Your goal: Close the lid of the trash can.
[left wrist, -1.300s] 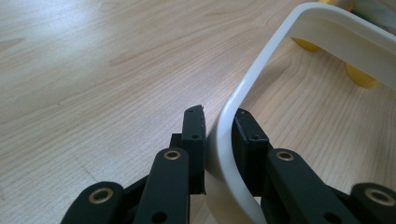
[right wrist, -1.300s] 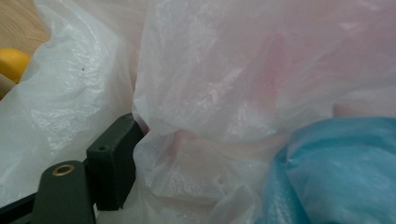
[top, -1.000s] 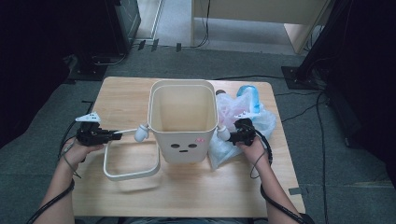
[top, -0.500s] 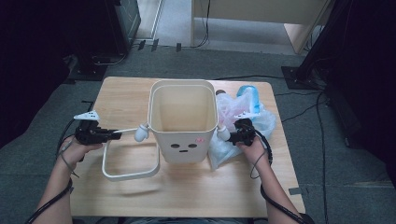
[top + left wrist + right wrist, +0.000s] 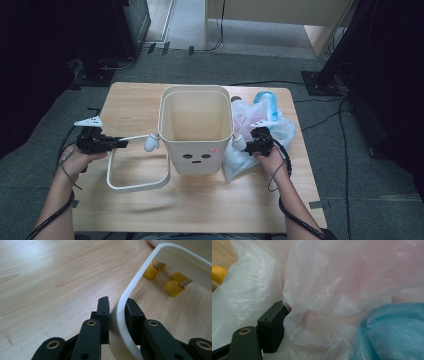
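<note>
I am holding the left tool (image 5: 120, 143) nearly closed on the white frame ring (image 5: 120, 315), its jaws pinching the band from both sides at a rounded corner. The ring (image 5: 137, 185) is lying flat on the table (image 5: 200, 210), just left of the cream bin (image 5: 196, 131), which is standing upright mid-table with its mouth open upward. My right tool (image 5: 245, 142) is sitting at the bin's right wall, buried in the pile of plastic bags (image 5: 260, 125); in the right gripper view I am seeing one jaw pressed against the pink-white film (image 5: 324, 302) while the other is hidden, so I cannot tell whether it is actually gripping.

What matters next, I judge, is that the bin's mouth is lying up and to the right of my left tool, while the bags are lying just right of the bin. The right hand (image 5: 270, 155) is nearer the bags, the left nearer the ring.
</note>
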`<state>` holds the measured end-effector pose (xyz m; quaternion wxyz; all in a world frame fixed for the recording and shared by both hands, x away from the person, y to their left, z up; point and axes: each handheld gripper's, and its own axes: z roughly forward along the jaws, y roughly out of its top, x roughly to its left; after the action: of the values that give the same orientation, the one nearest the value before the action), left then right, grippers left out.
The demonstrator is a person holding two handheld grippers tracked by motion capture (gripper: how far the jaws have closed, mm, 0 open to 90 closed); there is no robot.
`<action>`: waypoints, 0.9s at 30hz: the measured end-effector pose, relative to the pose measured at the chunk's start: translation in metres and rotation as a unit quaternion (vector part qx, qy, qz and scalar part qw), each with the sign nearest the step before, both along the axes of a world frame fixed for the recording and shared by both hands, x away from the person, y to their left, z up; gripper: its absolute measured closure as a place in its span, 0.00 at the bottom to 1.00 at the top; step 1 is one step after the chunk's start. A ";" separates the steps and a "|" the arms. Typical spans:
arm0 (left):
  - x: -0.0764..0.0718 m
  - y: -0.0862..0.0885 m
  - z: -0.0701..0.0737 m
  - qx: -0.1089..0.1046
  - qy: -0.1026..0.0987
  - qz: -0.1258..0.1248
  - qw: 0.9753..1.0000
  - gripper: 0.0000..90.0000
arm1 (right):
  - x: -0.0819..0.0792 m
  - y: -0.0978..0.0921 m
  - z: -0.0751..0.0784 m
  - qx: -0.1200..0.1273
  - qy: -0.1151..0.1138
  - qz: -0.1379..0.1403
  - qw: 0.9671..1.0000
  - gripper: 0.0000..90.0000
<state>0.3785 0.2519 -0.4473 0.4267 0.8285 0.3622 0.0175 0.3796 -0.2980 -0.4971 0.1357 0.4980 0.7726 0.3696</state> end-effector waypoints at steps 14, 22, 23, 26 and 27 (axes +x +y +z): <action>-0.003 -0.002 0.016 -0.010 0.001 -0.005 1.000 0.85 | 0.000 0.001 0.000 0.000 0.000 -0.001 1.000 0.24; -0.005 0.001 0.023 -0.015 0.004 -0.001 1.000 0.85 | 0.000 0.001 0.000 0.000 0.001 -0.001 1.000 0.24; -0.005 0.001 0.024 -0.016 0.004 0.000 1.000 0.85 | 0.000 0.001 0.000 0.000 0.002 -0.001 1.000 0.24; -0.006 0.002 0.029 -0.016 0.005 0.000 1.000 0.85 | 0.000 0.001 0.000 0.000 0.001 -0.001 1.000 0.24; -0.007 0.002 0.030 -0.017 0.004 0.000 1.000 0.85 | 0.000 0.001 0.000 0.000 0.002 -0.001 1.000 0.24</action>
<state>0.3714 0.2535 -0.4170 0.4392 0.8215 0.3636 0.0081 0.3796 -0.2972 -0.4971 0.1347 0.4993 0.7723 0.3688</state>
